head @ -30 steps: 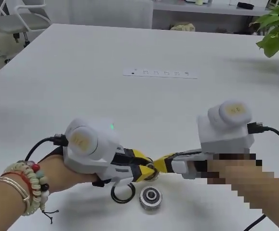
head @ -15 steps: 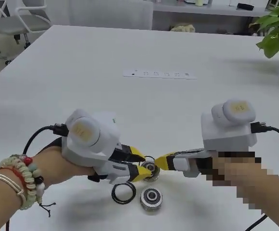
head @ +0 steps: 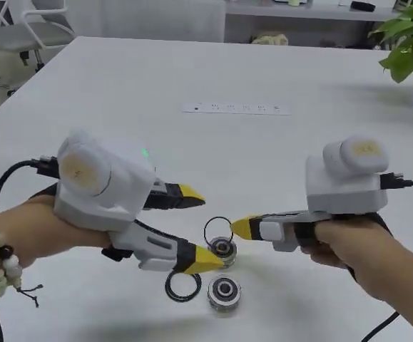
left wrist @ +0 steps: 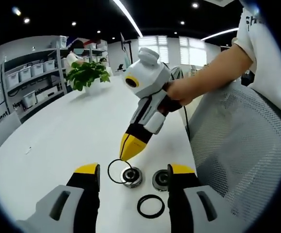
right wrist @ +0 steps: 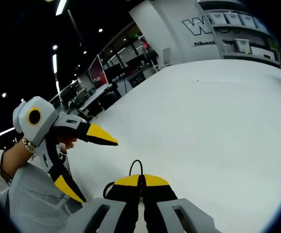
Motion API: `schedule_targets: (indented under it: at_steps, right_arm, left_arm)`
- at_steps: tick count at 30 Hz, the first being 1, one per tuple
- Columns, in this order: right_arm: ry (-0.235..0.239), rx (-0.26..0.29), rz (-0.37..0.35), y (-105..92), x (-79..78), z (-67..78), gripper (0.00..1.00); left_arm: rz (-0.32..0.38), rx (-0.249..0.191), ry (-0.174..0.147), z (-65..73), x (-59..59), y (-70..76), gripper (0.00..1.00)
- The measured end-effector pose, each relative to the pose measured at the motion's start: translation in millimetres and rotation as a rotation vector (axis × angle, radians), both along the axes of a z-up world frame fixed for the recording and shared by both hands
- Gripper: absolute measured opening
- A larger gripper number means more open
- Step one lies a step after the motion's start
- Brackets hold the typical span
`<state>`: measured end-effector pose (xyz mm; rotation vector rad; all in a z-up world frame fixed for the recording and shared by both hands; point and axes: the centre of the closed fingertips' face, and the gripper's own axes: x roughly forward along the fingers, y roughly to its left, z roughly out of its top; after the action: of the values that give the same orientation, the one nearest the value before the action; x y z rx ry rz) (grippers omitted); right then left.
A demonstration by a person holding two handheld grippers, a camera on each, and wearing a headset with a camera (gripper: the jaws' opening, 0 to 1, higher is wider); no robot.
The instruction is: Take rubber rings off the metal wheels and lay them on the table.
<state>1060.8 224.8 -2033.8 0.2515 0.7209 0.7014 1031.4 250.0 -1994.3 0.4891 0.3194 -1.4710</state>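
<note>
While viewed from the head, left gripper (head: 201, 226) is held with jaws spread wide, nothing gripped. Right gripper (head: 242, 228) is pinched shut on a ring (head: 217, 219), which is tipped up over a wheel (head: 225, 249) on the table (head: 192, 71). Second wheel (head: 224, 291) and loose ring (head: 182, 285) are laid nearer.

Left gripper view: own jaws are seen wide apart, empty, with the wheel (left wrist: 132, 177) between them.

Right gripper view: tips are closed together, with an arc of ring (right wrist: 135, 168) pinched between.
</note>
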Motion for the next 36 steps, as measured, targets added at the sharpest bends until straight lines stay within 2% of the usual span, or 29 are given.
schedule_targets:
  at_steps: [2, 6, 9, 13, 17, 20, 23, 29, 32, 36]
  right_arm:
    - [-0.005, 0.003, 0.002, 0.6, 0.3, 2.7, 0.00]
    - [-0.021, 0.014, 0.011, 4.1, 0.8, 8.6, 0.00]
    - [-0.029, 0.027, 0.017, 7.3, 1.2, 12.7, 0.00]
    - [-0.034, 0.045, 0.028, 11.7, 0.4, 17.3, 0.00]
    - [-0.030, 0.058, 0.049, 18.5, -3.5, 20.1, 0.00]
    - [-0.027, 0.068, 0.063, 23.3, -6.0, 21.9, 0.00]
    - [-0.029, 0.070, 0.079, 27.8, -8.9, 23.7, 0.00]
    - [-0.023, 0.080, 0.113, 35.1, -13.0, 24.3, 0.00]
    - [-0.018, 0.079, 0.129, 39.3, -15.5, 23.8, 0.00]
    - [-0.015, 0.078, 0.152, 45.6, -20.8, 24.1, 0.00]
  left_arm:
    - [0.003, -0.010, -0.022, 11.5, 0.1, 1.4, 0.54]
    - [0.008, -0.046, -0.045, 35.4, -3.7, 7.2, 0.55]
    - [0.003, -0.070, -0.059, 48.4, -15.5, 17.7, 0.58]
    - [0.020, -0.065, -0.085, 53.8, -23.3, 33.7, 0.61]
    - [0.065, -0.090, -0.084, 60.2, -27.7, 50.2, 0.63]
    - [0.090, -0.087, -0.086, 58.5, -30.3, 60.1, 0.64]
    - [0.149, -0.076, -0.086, 52.3, -28.7, 74.7, 0.66]
    - [0.232, -0.071, -0.044, 38.7, -32.2, 98.5, 0.68]
    - [0.278, -0.069, -0.035, 31.1, -32.0, 106.2, 0.69]
    - [0.308, -0.018, -0.017, 12.6, -36.3, 114.0, 0.70]
